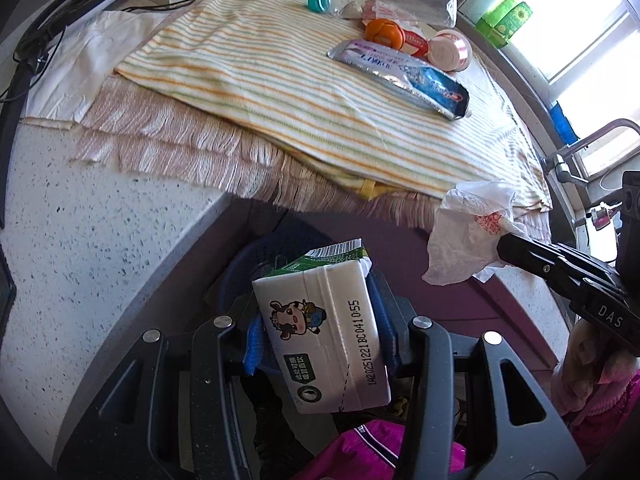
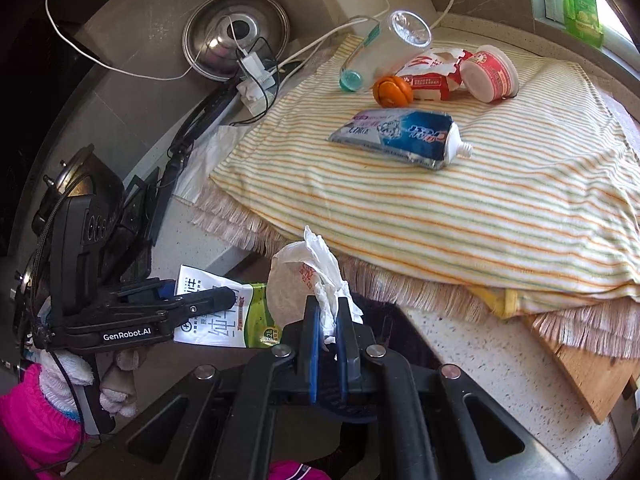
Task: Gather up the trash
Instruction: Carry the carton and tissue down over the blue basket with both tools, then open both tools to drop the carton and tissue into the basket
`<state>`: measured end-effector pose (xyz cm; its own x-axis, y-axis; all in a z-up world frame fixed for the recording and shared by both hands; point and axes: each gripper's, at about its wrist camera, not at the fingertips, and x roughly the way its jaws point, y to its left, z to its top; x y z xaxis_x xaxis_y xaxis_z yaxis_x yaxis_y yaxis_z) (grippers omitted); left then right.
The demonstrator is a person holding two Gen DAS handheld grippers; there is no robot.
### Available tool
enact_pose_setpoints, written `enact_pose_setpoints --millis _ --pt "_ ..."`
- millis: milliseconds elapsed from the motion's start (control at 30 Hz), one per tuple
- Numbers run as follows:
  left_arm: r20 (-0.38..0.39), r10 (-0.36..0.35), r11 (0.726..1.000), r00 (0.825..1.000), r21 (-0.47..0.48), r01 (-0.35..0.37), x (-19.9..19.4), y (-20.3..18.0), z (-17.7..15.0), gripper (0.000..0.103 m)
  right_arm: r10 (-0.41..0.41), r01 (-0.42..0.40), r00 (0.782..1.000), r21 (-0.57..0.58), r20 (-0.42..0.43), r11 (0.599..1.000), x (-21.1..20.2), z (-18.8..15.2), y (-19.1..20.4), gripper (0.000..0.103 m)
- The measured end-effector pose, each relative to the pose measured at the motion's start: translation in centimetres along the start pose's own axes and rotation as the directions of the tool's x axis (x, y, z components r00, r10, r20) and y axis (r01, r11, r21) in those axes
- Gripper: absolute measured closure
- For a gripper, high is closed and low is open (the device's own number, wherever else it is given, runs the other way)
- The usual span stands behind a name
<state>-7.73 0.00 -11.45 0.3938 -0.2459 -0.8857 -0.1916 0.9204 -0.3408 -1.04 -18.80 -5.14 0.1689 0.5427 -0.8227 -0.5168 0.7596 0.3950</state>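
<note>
1 carton (image 1: 320,332) in L tongs (image 1: 320,336), 1 tissue (image 2: 320,276) in R tongs (image 2: 329,336)

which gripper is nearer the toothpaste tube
Right, slightly. The right gripper, pinching tissue, sits just off the counter edge below the toothpaste tube; the left gripper holds a milk carton lower, over the bin.

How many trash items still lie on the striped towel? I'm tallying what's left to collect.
5: plastic bottle at the back, orange cap before it, crumpled wrapper and yogurt cup to its right, toothpaste tube nearest. Smaller scraps may be hidden.
</note>
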Motion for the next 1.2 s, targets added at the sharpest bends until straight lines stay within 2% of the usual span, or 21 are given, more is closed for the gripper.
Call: enact_pose_setpoints --millis 367,733,1200 --pt "-0.084 0.051 0.999 0.995 0.014 -0.05 3.9 2.1 -2.7 0.057 -0.034 0.033 0.997 -0.016 -0.075 0.999 3.8 -3.4 1.4 0.098" --pt "-0.153 0.125 0.991 0.98 0.062 -0.117 7.9 3.6 -4.1 0.057 -0.086 0.082 0.985 -0.033 -0.15 0.996 8.1 -5.9 1.5 0.098" --pt "-0.188 0.185 0.98 0.965 0.108 -0.166 12.0 3.1 -4.2 0.057 -0.171 0.166 0.96 -0.042 -0.221 0.985 12.7 -7.7 0.1 0.098"
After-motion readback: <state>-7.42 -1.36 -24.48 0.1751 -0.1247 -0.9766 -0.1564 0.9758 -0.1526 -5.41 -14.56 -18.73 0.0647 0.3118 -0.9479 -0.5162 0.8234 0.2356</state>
